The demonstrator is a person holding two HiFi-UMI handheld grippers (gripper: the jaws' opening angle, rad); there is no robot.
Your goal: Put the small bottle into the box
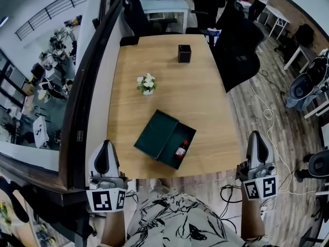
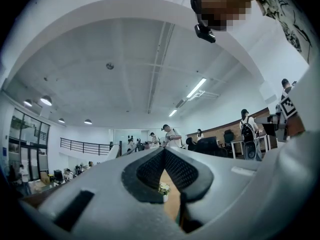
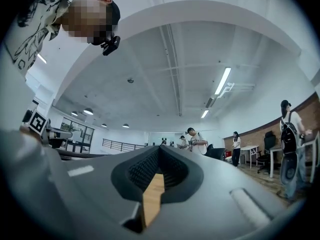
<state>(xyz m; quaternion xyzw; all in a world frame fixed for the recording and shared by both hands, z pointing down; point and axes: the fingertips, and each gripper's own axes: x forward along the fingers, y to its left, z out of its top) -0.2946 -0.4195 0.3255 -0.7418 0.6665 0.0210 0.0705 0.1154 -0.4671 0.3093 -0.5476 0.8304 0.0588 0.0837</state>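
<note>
1. I am holding my left gripper (image 1: 106,143) at the near-left corner of the light wooden bench (image 1: 169,94). Its 2 jaws are meeting at the tips with nothing between them.
2. I am holding my right gripper (image 1: 255,134) just beside the near-right corner. Its 2 jaws are also pressing together and gripping nothing.
3. The small dark bottle with a red label (image 1: 181,150) is lying on its side inside the open part of the dark green rectangular box (image 1: 156,133).
4. The box is sitting at an angle on the near half of the bench, between my 2 grippers and well apart from both.
5. A small bunch of white flowers in a white pot (image 1: 146,84) is standing beyond the box. It is also showing through the gap below the jaw tips in the left gripper view.
6. A black cube-shaped container (image 1: 184,53) is standing near the far edge, and a black office chair (image 1: 241,53) is standing beside the bench's far-right side.
</note>
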